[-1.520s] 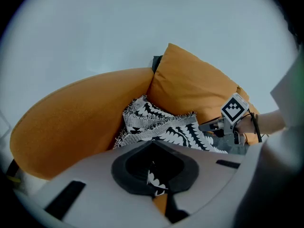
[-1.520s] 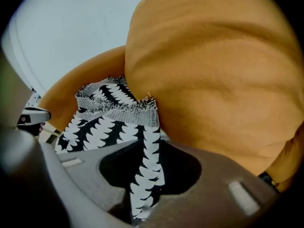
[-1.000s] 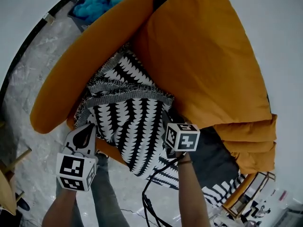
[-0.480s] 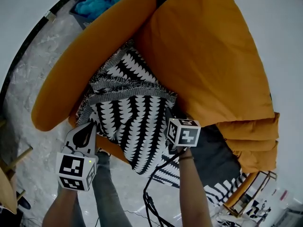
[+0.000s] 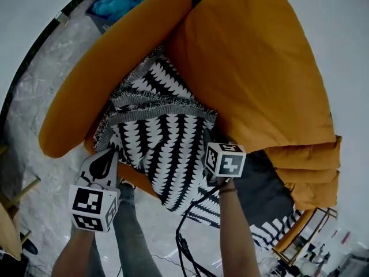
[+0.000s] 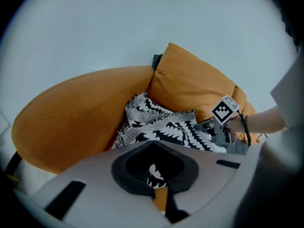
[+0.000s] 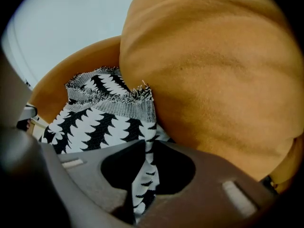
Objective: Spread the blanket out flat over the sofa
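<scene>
— What is the left gripper doing?
— It is pinching an edge of the black-and-white blanket with its jaws closed on the fabric. Its cube is showing square markers.
— And the blanket?
— It is lying bunched on the orange sofa, between armrest and back cushion, and hanging over the front.
— The right gripper?
— Its jaws are clamping a fold of the blanket.

Obs., your head view: blanket has black-and-white jagged stripes and a grey fringed border. The sofa is plain orange, and its back cushion is the same orange. The floor is pale grey with marble veining. At your far left, the cloth is teal.
</scene>
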{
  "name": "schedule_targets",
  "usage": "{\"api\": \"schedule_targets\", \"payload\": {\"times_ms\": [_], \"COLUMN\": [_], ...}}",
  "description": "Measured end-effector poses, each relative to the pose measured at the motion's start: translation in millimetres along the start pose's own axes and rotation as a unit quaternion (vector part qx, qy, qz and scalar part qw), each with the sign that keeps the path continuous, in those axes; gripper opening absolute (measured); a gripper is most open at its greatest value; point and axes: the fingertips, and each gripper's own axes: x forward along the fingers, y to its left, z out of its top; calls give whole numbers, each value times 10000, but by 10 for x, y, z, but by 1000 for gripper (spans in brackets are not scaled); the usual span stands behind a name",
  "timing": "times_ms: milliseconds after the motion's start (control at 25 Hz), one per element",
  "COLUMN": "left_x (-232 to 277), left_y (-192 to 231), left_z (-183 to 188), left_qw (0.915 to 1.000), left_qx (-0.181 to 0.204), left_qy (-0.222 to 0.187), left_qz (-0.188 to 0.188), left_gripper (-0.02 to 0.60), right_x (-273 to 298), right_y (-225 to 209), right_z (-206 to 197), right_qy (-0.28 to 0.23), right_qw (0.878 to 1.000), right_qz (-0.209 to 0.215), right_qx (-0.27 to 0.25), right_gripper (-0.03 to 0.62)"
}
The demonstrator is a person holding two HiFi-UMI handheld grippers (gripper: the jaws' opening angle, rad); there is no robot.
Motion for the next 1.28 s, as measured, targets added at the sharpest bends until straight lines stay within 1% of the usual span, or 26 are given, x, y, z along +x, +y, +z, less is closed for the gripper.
{"api": "schedule_targets", "payload": {"times_ms": [120,200,480,720,920,1280], "left_x": [-15,-20,-20,-145,-249,-421], "left_y": [5,3,73,86,78,107], "left_z": [25,45,37,-20,-48,-40], "left_qw": [10000,10000,10000,10000,9999,9997], "left_qx": [3,16,24,38,149,149], "left_qy": [10,16,-6,7,2,-84], "left_qz": [9,11,-4,-35,-82,-172], "left_gripper": [-9,-9,-9,-9,-9,-9], "right_x": [-23,-37,-70,-202,-343,-582], "right_y": [13,11,52,100,218,427], "right_z": [20,32,93,140,193,240], "right_qy": [-11,-20,-87,-171,-310,-422], "right_qw": [10000,10000,9999,9997,9995,9991], "right_qz": [2,4,-29,-100,-53,-72], "right_qx": [-62,-61,-117,-111,-27,-62], "right_gripper": [28,21,20,18,18,18]}}
